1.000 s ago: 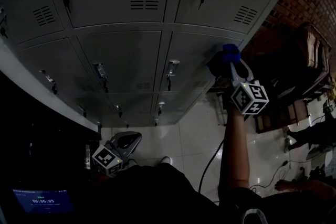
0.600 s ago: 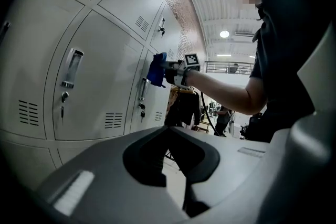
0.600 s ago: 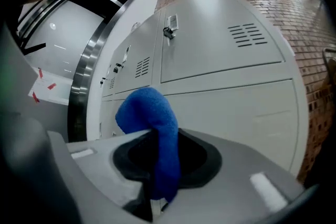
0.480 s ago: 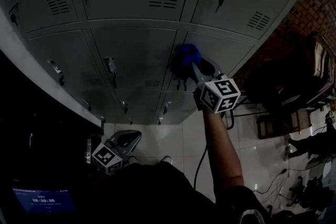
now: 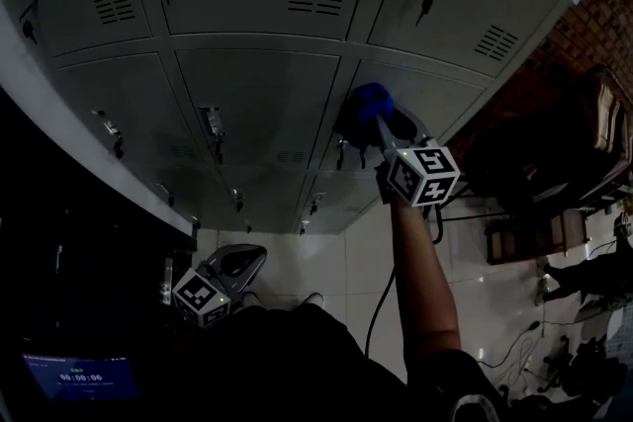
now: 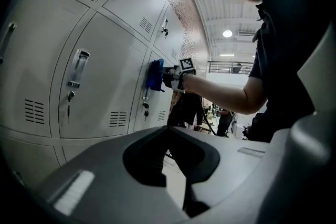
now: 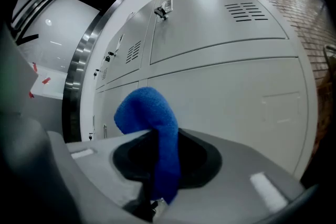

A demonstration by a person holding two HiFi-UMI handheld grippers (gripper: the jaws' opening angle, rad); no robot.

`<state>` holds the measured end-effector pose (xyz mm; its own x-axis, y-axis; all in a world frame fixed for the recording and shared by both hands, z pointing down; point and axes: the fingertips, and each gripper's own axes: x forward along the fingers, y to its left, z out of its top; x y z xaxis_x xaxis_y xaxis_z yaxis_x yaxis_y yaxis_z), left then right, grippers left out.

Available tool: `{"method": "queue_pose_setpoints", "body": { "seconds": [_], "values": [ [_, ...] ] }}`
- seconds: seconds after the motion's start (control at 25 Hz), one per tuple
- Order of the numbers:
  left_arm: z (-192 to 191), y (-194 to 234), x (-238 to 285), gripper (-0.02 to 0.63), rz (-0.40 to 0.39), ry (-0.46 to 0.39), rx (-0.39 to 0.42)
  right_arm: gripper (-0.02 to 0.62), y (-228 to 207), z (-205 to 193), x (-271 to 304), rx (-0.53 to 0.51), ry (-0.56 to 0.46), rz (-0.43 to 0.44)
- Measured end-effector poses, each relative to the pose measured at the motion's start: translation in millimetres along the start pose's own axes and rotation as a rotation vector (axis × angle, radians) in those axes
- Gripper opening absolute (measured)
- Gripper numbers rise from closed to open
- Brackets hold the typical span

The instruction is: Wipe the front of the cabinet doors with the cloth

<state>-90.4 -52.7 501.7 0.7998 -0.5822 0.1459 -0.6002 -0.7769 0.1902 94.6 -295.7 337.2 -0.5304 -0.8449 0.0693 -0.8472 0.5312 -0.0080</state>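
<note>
The blue cloth (image 5: pixel 371 102) is pressed against the front of a grey middle-row locker door (image 5: pixel 435 94), just right of its handle and hanging key. My right gripper (image 5: pixel 382 126) is shut on the cloth, at the end of an outstretched bare arm. In the right gripper view the cloth (image 7: pixel 150 113) rises out of the shut jaws (image 7: pixel 160 168) and folds over in front of the door (image 7: pixel 236 97). My left gripper (image 5: pixel 235 266) hangs low near the floor, away from the lockers. Its jaws (image 6: pixel 181 170) are together with nothing between them. The left gripper view shows the cloth (image 6: pixel 155 75) against the door from the side.
The locker bank (image 5: pixel 257 104) has several doors with handles, vents and hanging keys. A brick wall (image 5: pixel 598 5) and dark furniture (image 5: pixel 554 153) stand to the right. A cable (image 5: pixel 381 311) lies on the tiled floor. A small lit screen (image 5: pixel 79 378) sits at lower left.
My right gripper carried the cloth left across the door, from its right edge to beside the handle, then a little back to the right. The left gripper stayed put.
</note>
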Motion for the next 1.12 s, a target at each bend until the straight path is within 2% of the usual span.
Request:
{"method": "queue_pose_setpoints", "body": {
  "seconds": [0.56,0.88,1.12],
  "values": [
    [0,-10,20,0.000,-0.048,0.020,0.011,0.078,-107,-6,-62,0.007,0.004,-0.216],
    [-2,-13,22,0.000,-0.055,0.025,0.011,0.078,-174,-10,-103,0.014,-0.004,-0.386],
    [-5,-15,21,0.000,-0.054,0.029,0.006,0.078,-197,-16,-118,0.011,0.016,-0.463]
  ]
}}
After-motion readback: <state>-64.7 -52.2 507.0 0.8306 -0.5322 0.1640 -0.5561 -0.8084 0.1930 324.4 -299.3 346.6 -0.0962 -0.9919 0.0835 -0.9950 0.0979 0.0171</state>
